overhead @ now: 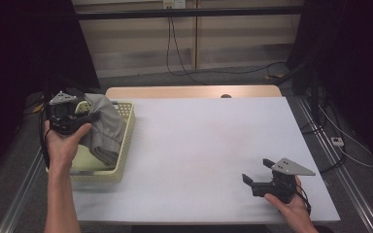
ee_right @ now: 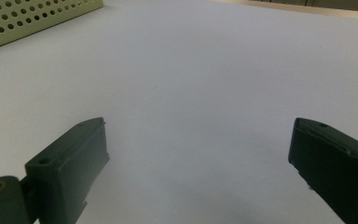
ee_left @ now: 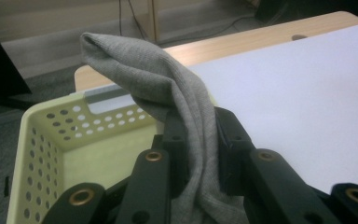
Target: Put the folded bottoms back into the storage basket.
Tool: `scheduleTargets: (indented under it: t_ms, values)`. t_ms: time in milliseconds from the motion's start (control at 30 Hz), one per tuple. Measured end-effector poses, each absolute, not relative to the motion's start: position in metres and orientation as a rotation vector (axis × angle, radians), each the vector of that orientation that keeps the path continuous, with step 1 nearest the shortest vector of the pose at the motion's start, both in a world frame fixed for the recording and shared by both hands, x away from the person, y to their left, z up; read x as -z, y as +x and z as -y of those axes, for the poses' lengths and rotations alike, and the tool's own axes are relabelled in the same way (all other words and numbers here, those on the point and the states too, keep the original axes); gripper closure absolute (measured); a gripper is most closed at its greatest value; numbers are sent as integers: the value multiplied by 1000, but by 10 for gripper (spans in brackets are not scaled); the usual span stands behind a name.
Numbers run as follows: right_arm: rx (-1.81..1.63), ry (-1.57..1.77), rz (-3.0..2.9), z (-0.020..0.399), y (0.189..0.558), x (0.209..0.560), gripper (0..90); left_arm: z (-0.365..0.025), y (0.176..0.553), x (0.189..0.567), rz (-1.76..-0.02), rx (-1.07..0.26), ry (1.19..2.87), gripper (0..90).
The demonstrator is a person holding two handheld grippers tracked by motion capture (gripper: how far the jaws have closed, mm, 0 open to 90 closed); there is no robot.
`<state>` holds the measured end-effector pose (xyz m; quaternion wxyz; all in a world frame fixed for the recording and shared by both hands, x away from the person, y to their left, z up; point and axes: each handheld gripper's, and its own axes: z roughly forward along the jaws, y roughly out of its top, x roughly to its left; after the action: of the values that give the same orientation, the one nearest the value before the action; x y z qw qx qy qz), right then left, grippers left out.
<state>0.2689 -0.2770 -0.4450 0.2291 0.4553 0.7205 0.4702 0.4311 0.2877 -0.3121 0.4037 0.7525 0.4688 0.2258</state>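
High view: my left gripper (overhead: 80, 119) is clenched on the bunched grey knit cloth (overhead: 104, 128), which hangs lengthwise into the pale yellow perforated plastic basket (overhead: 126, 141) at the desk's left edge; my right gripper (overhead: 257, 177) rests released, well apart.

White desk (overhead: 209, 145) with a wooden strip (overhead: 194, 91) along its far edge, small dark hole (overhead: 226, 96) in it. Grey floor behind, black cables (overhead: 175, 53) trailing. White adapter (overhead: 338, 141) on the floor at right. Wooden cabinets (overhead: 194, 34) at back.
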Motion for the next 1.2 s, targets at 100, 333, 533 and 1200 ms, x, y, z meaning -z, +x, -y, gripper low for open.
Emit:
scheduleTargets:
  t_ms: [100,333,533,1200]
  values:
    - [-1292,1247,-1989,277,269,445,42,-291,432,314,-1201,-590,1908,764]
    - [-1292,1250,-1991,276,269,445,43,-302,432,315,-1219,-599,1910,760]
    - [-1292,1249,-1992,276,269,445,43,-311,431,317,-1256,-613,1901,759]
    - [-1294,1246,-2002,276,269,446,44,-335,438,341,-1399,-659,1975,756]
